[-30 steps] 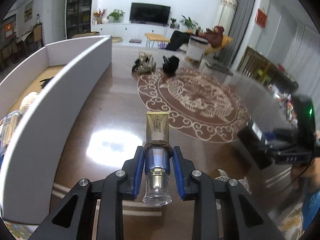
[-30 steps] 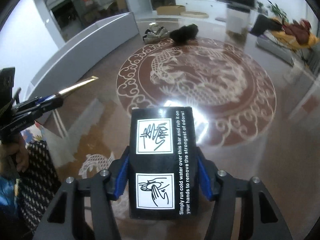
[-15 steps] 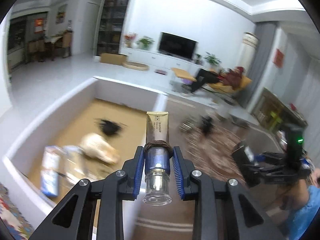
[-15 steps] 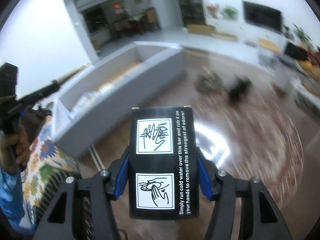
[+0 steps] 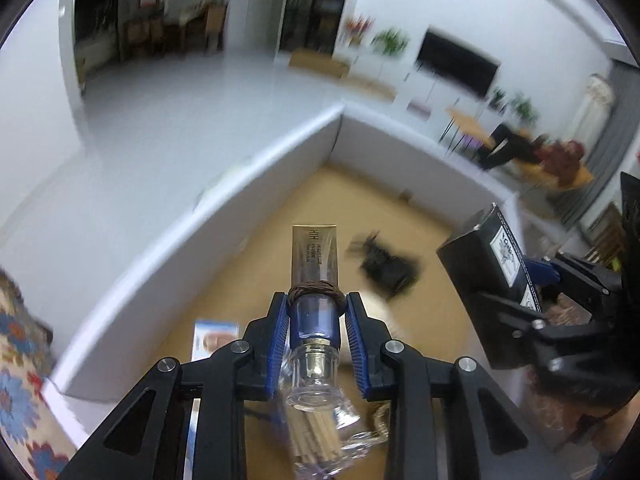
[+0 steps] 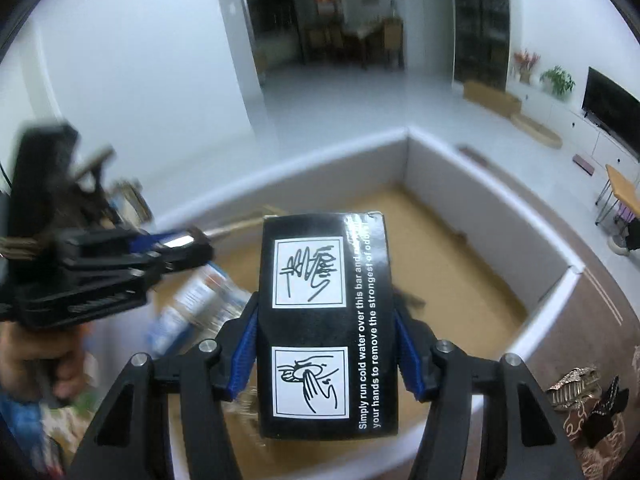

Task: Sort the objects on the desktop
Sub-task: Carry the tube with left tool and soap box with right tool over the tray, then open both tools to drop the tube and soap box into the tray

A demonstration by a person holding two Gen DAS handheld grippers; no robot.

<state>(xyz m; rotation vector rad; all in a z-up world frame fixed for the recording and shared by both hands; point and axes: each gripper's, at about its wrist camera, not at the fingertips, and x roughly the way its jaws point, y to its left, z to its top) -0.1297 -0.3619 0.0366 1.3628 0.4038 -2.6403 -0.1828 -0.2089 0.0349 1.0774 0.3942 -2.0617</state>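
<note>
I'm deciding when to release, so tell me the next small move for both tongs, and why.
Probably lower both into the white-walled box before releasing. The left tongs grip a gold tube and the right tongs clamp a black carton, both above the box's brown floor, where other items lie blurred. Dropping from here risks a bounce.

blurred — dark item (image 5: 386,266) in box | bottle (image 6: 200,304) unreadable — left hand (image 6: 38,360) cropped
</note>
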